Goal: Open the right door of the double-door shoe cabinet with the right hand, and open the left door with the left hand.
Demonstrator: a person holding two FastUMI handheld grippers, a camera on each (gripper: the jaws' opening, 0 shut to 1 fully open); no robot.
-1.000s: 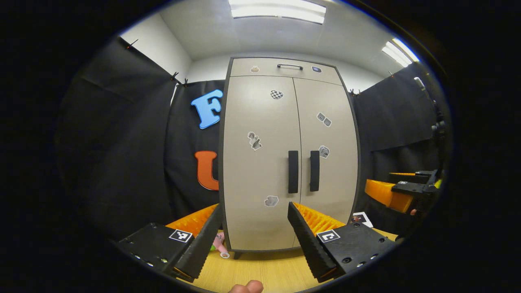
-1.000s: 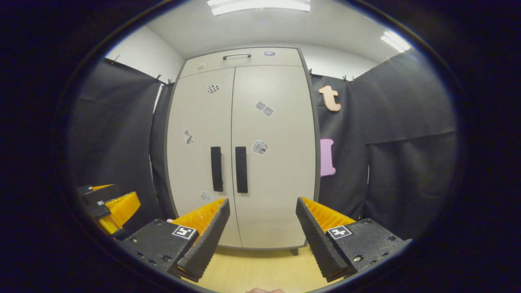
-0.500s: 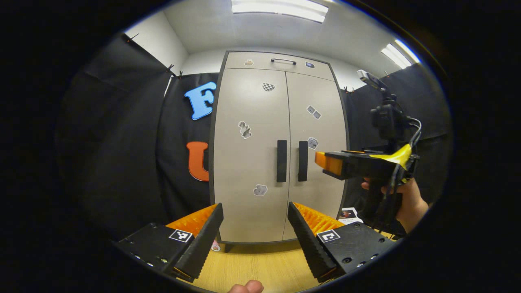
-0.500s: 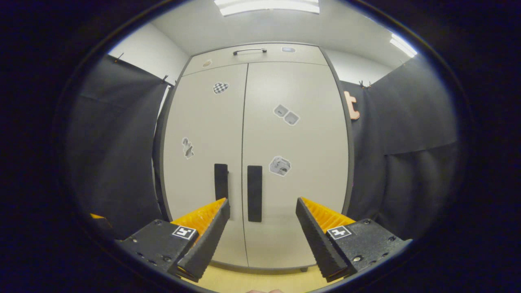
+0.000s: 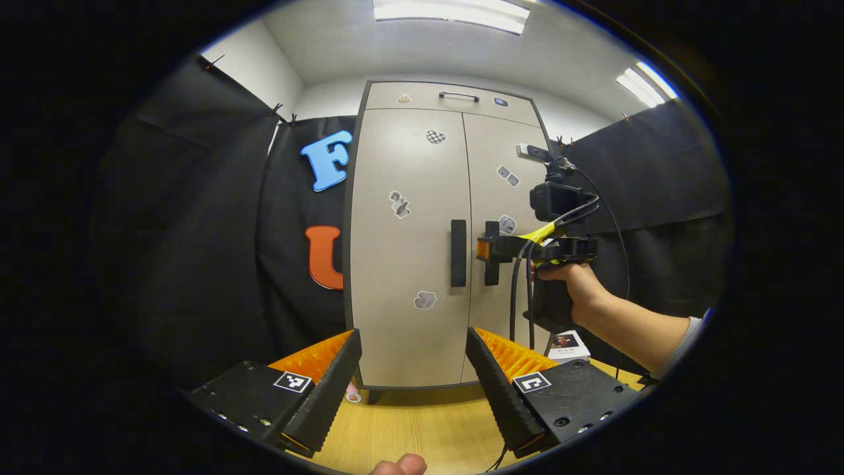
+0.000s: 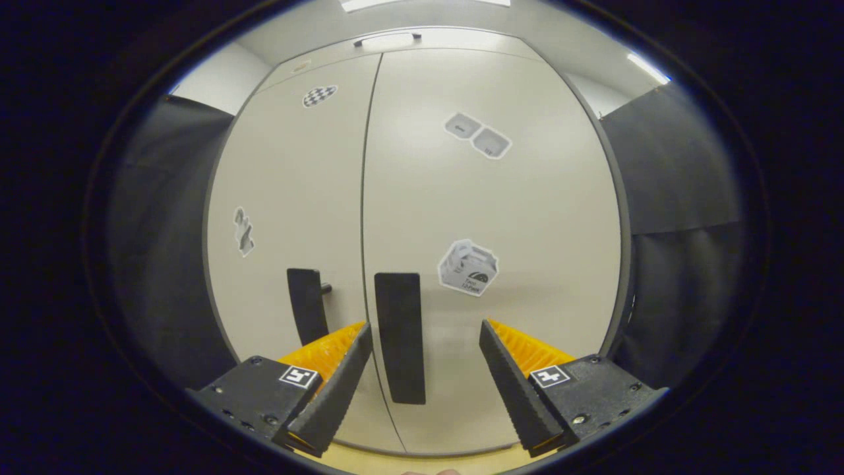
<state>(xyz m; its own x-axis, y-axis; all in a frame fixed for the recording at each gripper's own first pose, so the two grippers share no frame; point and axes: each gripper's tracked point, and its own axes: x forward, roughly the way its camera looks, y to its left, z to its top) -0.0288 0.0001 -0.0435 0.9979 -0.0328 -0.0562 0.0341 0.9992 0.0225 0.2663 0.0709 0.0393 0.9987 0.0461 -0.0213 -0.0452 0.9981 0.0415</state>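
The beige shoe cabinet (image 5: 409,198) stands ahead with both doors shut. Two black vertical handles sit side by side at the middle seam: the left door handle (image 5: 458,253) and the right door handle (image 5: 491,264). My left gripper (image 5: 413,333) is open and well back from the cabinet, low in front of the left door. In the left gripper view, a hand (image 5: 577,284) holds my right gripper (image 5: 484,249) right at the right handle. In the right gripper view, my right gripper (image 6: 424,326) is open, and the right door handle (image 6: 400,336) lies between its fingers, nearer the left finger (image 6: 336,382).
A drawer with a metal handle (image 5: 459,96) tops the cabinet. Stickers dot both doors. The wooden floor (image 5: 422,429) runs up to the cabinet. A small box (image 5: 567,344) lies by its right foot, a pink item (image 5: 353,396) by its left. A cable (image 5: 514,297) hangs from the right gripper.
The right gripper has moved forward to the cabinet, bringing the right door handle between its open fingers. The left gripper has hardly moved. Both doors remain shut.
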